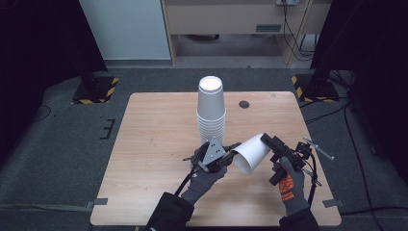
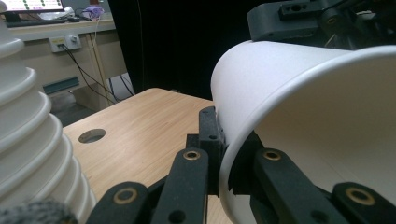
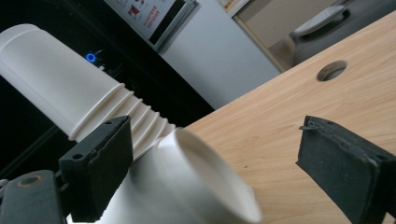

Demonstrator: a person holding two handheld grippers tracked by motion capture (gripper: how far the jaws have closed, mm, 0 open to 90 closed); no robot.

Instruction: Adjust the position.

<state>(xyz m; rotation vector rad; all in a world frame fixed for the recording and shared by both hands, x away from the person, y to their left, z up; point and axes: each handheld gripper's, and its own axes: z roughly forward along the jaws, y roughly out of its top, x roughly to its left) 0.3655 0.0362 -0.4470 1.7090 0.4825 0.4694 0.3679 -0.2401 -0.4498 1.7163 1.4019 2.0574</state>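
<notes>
- The left gripper (image 1: 230,156) sits near the front edge of the table (image 1: 159,144), just left of the middle, and its jaws are clamped on the rim of a single white paper cup (image 1: 252,152); in the left gripper view the rim (image 2: 233,154) runs between the two black pads, one inside the mouth and one outside.
- The cup lies tilted on its side in the air above the table, mouth toward the left gripper and closed bottom (image 3: 212,175) up and to the right.
- The right gripper (image 1: 270,144) is at the cup's bottom end, jaws apart; in its own view one pad stands to each side of the bottom, and the right pad is clearly off it, while contact at the left pad cannot be told.
- The cup is probably very light and thin-walled: it dents easily under a squeeze on the side, and its smooth surface may slip.
- The rolled rim and the stiff bottom ring look like the firmest places to hold, so a light pinch there seems safest.
- Farther back, near the table's middle, a tall stack of cups (image 1: 211,108) stands mouth down, just beyond the left gripper, and a nudge could likely tip it.
</notes>
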